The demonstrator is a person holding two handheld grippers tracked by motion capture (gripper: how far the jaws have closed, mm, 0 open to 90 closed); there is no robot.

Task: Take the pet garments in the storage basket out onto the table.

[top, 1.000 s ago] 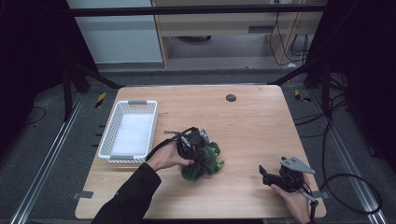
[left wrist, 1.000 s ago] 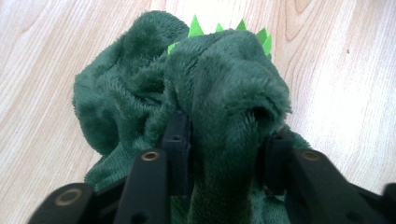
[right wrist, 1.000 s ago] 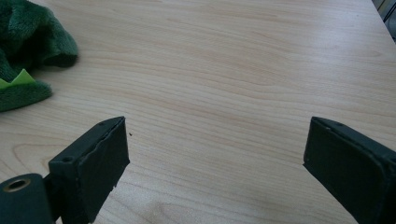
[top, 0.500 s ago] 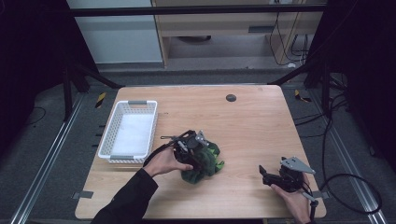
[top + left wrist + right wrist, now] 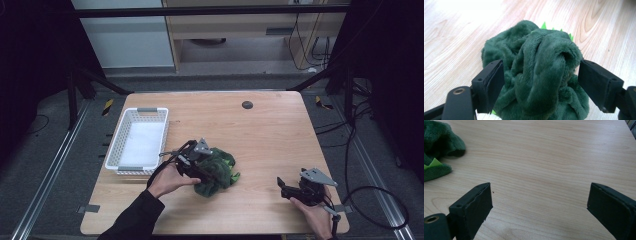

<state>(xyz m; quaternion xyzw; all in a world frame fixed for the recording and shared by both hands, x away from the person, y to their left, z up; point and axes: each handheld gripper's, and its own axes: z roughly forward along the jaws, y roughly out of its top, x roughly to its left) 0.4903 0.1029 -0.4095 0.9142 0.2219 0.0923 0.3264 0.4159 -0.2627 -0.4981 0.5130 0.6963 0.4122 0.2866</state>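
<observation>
While the toy lies loose between spread jaws, the scene reads so:

Toy: a dark green plush toy (image 5: 216, 171) with bright green spikes, slumped on the table (image 5: 260, 135), just right of the basket's near corner.
Left gripper (image 5: 541, 82): at the toy's near left side, well right of the basket; jaws have just been opening and now stand wide, the plush bulging between them, the pads beside it without squeezing.
Right gripper (image 5: 539, 207): far right of the basket, well apart from the toy, low over bare wood; jaws wide, nothing between.
Basket (image 5: 116, 145): white, slotted, on the table's left side, white inside.
</observation>
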